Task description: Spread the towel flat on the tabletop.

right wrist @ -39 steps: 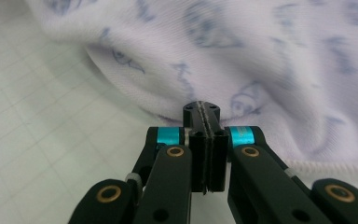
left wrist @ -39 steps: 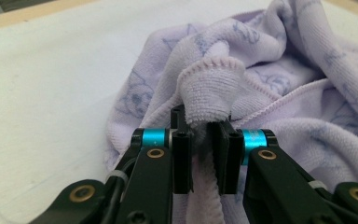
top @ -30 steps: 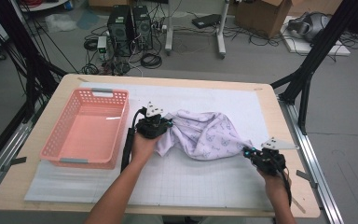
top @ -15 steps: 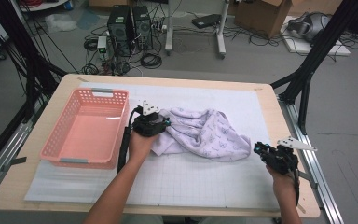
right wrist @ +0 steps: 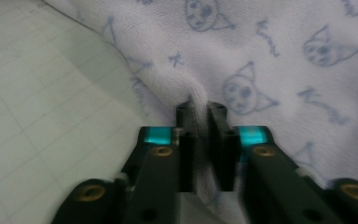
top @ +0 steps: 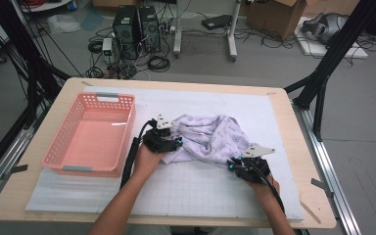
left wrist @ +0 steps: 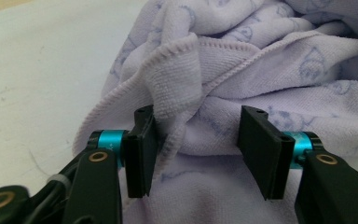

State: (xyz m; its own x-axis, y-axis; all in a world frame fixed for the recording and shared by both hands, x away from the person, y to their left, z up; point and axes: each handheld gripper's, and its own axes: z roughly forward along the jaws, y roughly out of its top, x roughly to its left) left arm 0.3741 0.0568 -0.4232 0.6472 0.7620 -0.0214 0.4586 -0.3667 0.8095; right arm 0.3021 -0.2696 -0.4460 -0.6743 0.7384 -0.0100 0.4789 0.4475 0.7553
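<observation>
Towel (top: pixel 209 137): crumpled, lilac, mid-table on white mat (top: pixel 186 191), right of pink basket (top: pixel 90 139).
Left gripper (left wrist: pixel 196 144): jaws just opening, hem fold loose between, unpinched; likely regrip.
Right gripper (right wrist: pixel 200 140): jaws just closing, clamped on towel edge, likely for spreading.

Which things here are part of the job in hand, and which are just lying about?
In the job:
- lilac printed towel
- left gripper, jaws just opened, towel fold between them
- right gripper, pinching the towel's edge

Lying about:
- pink plastic basket, on the white grid mat
- computer towers on the floor
- cardboard box
</observation>
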